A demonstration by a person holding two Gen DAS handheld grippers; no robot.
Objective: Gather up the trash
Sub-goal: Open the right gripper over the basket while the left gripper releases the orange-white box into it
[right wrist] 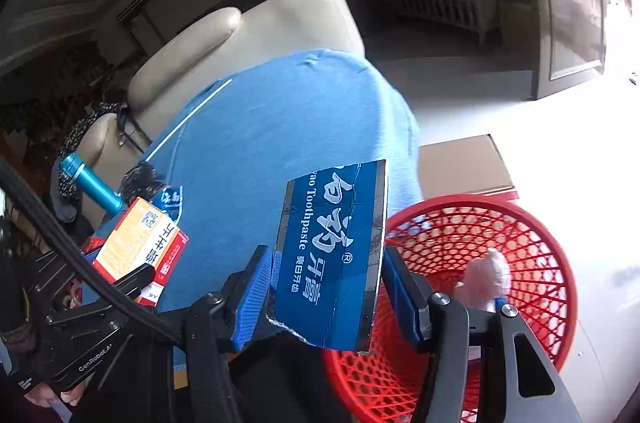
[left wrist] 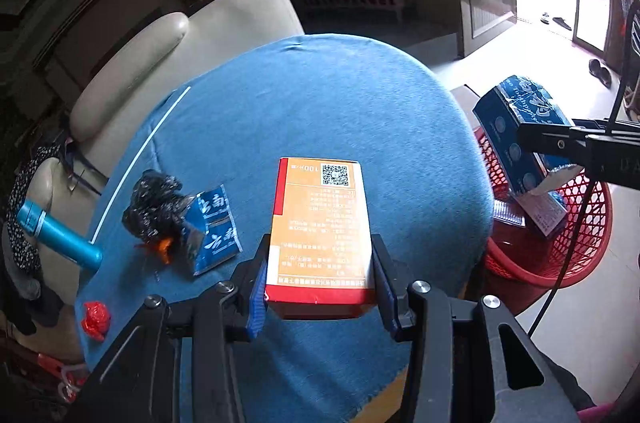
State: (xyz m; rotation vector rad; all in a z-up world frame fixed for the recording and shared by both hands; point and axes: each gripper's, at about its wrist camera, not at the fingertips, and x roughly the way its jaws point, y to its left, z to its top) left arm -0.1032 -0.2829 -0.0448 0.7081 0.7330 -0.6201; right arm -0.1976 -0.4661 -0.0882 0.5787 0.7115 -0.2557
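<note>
The left claw point(left wrist: 320, 297) pinches an orange and red carton point(left wrist: 320, 227) by its near end, a blue pad pressed to each long side, and holds it above the blue cloth-covered surface point(left wrist: 340, 111) with its QR-code end pointing away. In the right wrist view the same carton point(right wrist: 138, 243) shows at the left, slanted in that claw over the near left part of the surface point(right wrist: 280, 119).

The right claw point(right wrist: 328, 297) pinches a flattened blue toothpaste box point(right wrist: 334, 247), white lettering facing up, its torn near end between the pads. The box is held at the right edge of the surface, with its right side over the rim of a red mesh basket point(right wrist: 532, 223) that stands on the floor just right of the surface. From the left wrist the toothpaste box point(left wrist: 516, 131) hangs above that basket point(left wrist: 576, 251), and something pale and a boxed item already lie inside it; a pinkish crumpled piece point(right wrist: 486, 279) shows in the basket from the right wrist.

Left on the surface lie a crumpled black plastic bag point(left wrist: 154, 207), touching a torn blue packet point(left wrist: 214, 231), with a small orange scrap point(left wrist: 162, 247) at their near side. A red crumpled wrapper point(left wrist: 96, 319) sits at the near left corner. A teal bottle point(left wrist: 56, 233) lies just off the left edge, on a beige sofa point(left wrist: 192, 47)
</note>
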